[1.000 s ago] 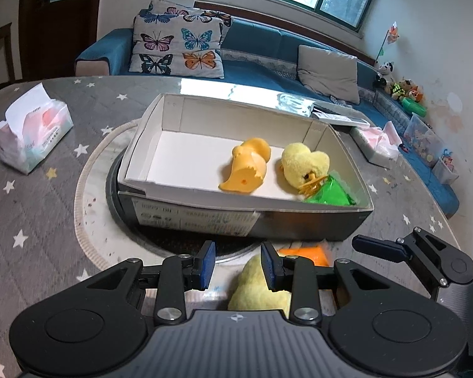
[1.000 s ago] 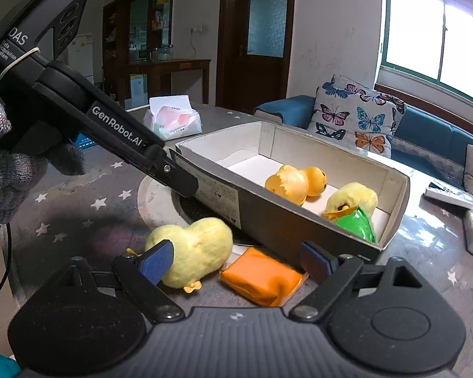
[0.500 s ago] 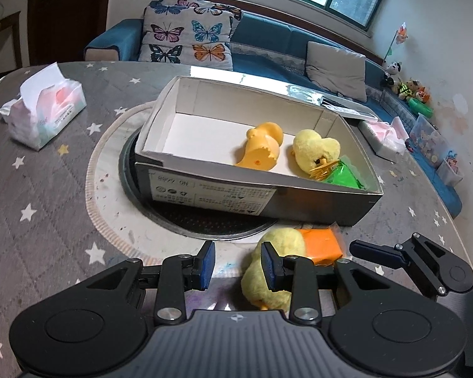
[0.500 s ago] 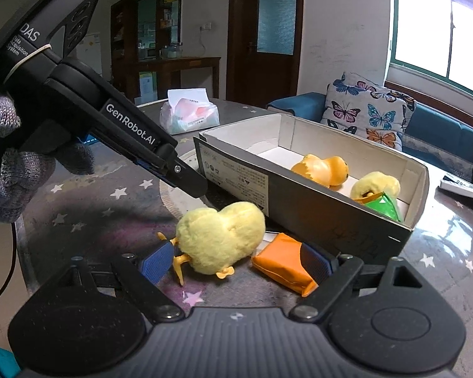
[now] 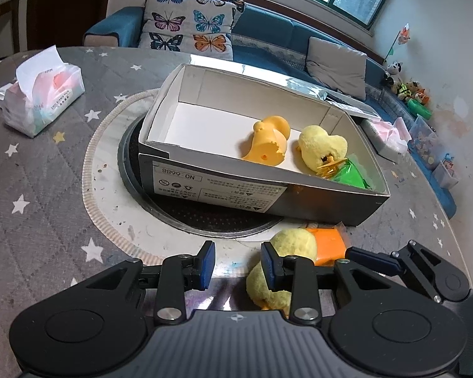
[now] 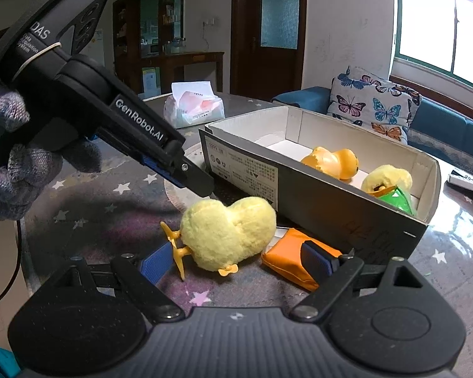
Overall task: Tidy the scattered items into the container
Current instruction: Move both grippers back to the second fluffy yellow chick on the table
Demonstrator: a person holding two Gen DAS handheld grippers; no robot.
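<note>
Plush duck (image 6: 227,231) and orange packet (image 6: 291,256) are seen lying on the table (image 5: 47,170) beside the box (image 5: 261,189), bracketed by the released right gripper (image 6: 239,263); the left gripper (image 5: 238,266) is parted, empty

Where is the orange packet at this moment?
In the right wrist view the orange packet lies on the table, between the fluffy yellow chick and the box's dark outer wall.

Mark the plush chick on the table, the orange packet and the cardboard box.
plush chick (image 6: 227,233), right wrist view, middle of its body
orange packet (image 6: 287,252), right wrist view, top face
cardboard box (image 6: 315,201), right wrist view, near outer wall
</note>
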